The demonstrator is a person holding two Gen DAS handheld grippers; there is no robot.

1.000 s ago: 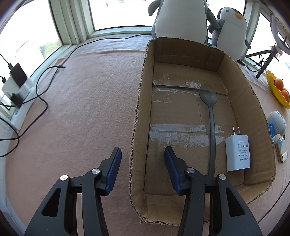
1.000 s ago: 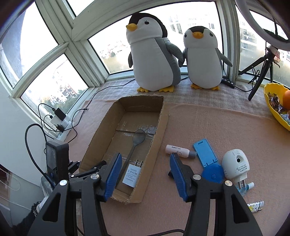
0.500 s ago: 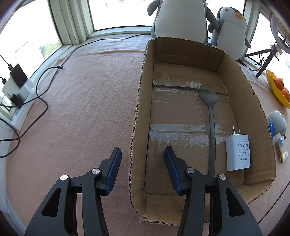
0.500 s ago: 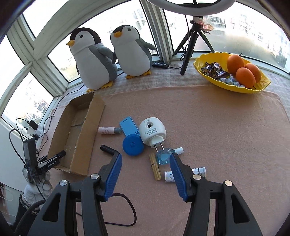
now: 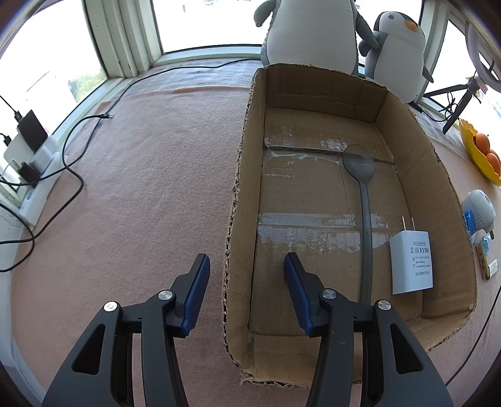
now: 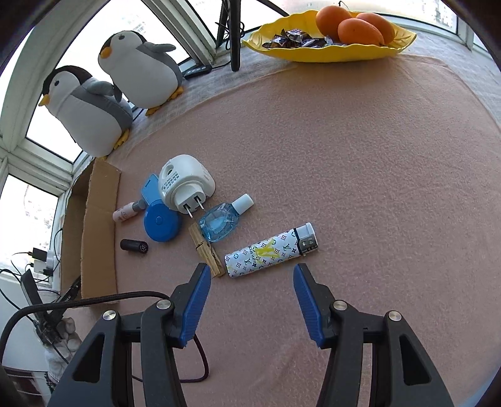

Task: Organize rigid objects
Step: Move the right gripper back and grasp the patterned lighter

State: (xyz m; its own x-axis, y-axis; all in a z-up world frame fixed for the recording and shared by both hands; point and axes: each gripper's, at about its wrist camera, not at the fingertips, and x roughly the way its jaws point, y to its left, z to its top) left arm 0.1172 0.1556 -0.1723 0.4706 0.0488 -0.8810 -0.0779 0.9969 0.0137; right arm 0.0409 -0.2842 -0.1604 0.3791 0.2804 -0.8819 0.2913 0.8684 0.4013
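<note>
left claw (image 5: 246, 283) apart; right claw (image 6: 250, 286) apart; lighter (image 6: 272, 250) monogrammed LV; charger (image 5: 411, 263) marked FC

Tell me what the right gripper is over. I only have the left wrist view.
Observer: The right gripper, jaws open and empty, hovers over a patterned lighter.
Operator: Anything loose beside the box?
Observer: A small black cylinder lies on the cloth next to the box wall.
Operator: What's in the yellow dish besides oranges?
Observer: Wrapped sweets.
</note>
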